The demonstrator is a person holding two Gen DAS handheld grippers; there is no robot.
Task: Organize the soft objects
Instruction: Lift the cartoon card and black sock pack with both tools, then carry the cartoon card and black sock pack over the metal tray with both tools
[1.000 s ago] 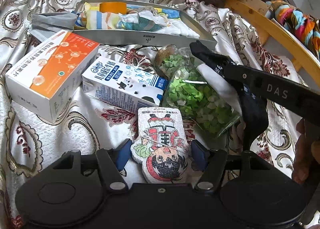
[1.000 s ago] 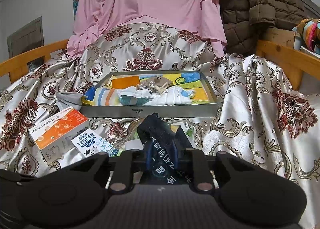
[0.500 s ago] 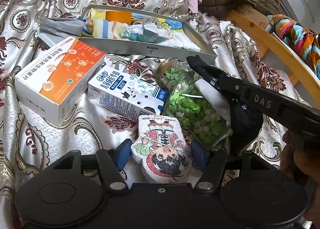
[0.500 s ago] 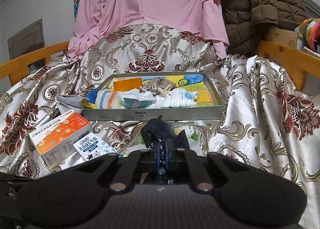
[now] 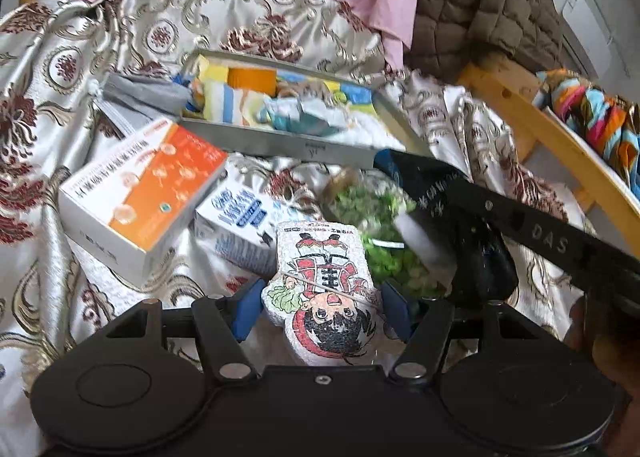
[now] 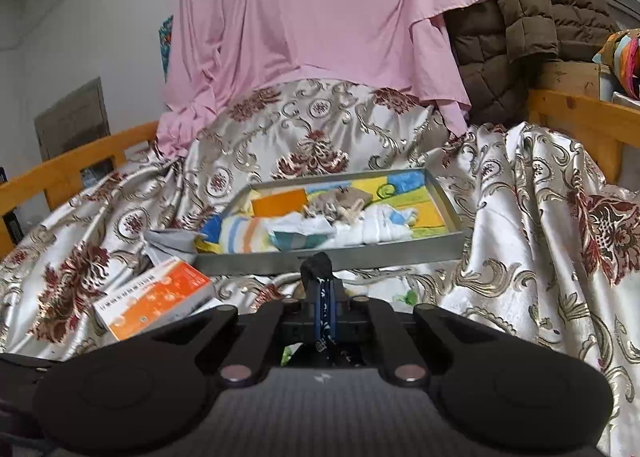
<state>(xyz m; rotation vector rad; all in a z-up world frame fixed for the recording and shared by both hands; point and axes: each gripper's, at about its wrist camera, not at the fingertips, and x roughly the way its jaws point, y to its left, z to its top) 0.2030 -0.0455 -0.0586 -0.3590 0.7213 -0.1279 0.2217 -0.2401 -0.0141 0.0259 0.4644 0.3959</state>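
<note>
Left gripper (image 5: 320, 309): jaws set wide, blue pads pressed against both sides of a white sponge pad (image 5: 325, 289) printed with a cartoon figure; pad clamped and raised off the patterned bedspread (image 5: 36, 257). Right gripper (image 6: 323, 293): jaws pinched nearly together on a dark cloth (image 6: 318, 267) with pale lettering, a tuft poking up past the fingertips; in the left wrist view the same cloth (image 5: 480, 257) drooping from the black fingers, above and just right of a clear jar (image 5: 376, 225) lying on its side, packed with green bits. Farther back on the bedspread, a shallow grey metal tray (image 6: 328, 257), holding an orange block (image 6: 280, 202), a striped folded cloth (image 6: 244, 233), a teal-and-white crumpled piece (image 6: 300, 235), white rolled socks (image 6: 380, 227) and a tan bundle (image 6: 340, 203) over a yellow-and-blue liner. Beside the tray's left end, a grey pouch (image 5: 140, 97). In front of the tray, an orange-and-white box (image 5: 140, 193) and a blue-and-white milk carton (image 5: 240, 225), touching each other.
</note>
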